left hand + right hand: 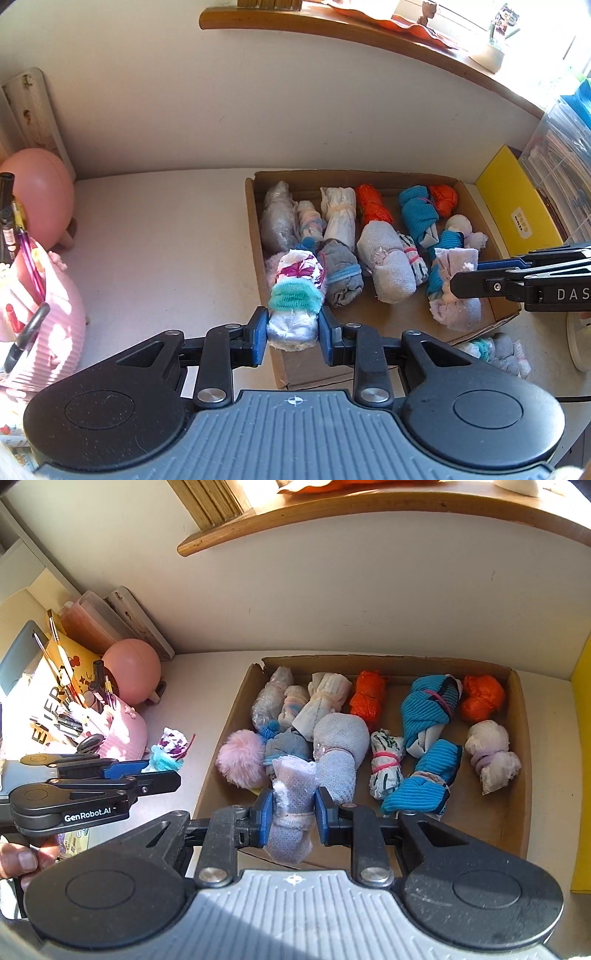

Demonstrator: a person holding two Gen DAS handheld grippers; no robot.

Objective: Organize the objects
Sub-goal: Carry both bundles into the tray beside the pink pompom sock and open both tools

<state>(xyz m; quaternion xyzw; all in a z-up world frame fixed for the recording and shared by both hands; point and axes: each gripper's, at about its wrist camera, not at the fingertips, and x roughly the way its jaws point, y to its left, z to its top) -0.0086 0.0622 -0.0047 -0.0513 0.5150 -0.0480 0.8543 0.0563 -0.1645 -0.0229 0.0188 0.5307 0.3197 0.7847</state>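
From your left wrist camera, your left gripper (292,334) is clamped on a white bundle with a teal band (295,295), its blue pads pressing the bundle's lower end. The bundle's underside is hidden behind the jaws. Just beyond and to the right of the claw lies the cardboard box (255,236), filled with rolled cloth bundles; a grey bundle (341,275) sits just right of your held one, and whether the two touch is hard to tell. Far right of the claw, your right gripper (461,282) comes in from the frame edge (its body is cut off), closed on a pale lilac bundle (456,291). Below the box corner another small bundle (495,352) lies partly hidden behind the gripper housing.

From your right wrist camera, the right gripper (294,821) squeezes the pale lilac bundle (291,812) at its waist, over the box's near wall (214,775), which the housing largely hides. Just past the claw sit a pink pompom (242,757) and a grey-lilac bundle (340,753). Left of the claw, the left gripper (162,771) holds its teal-banded bundle (168,751) over the tabletop outside the box; its pads are mostly hidden. A hand (22,858) shows at the left edge, cut off.
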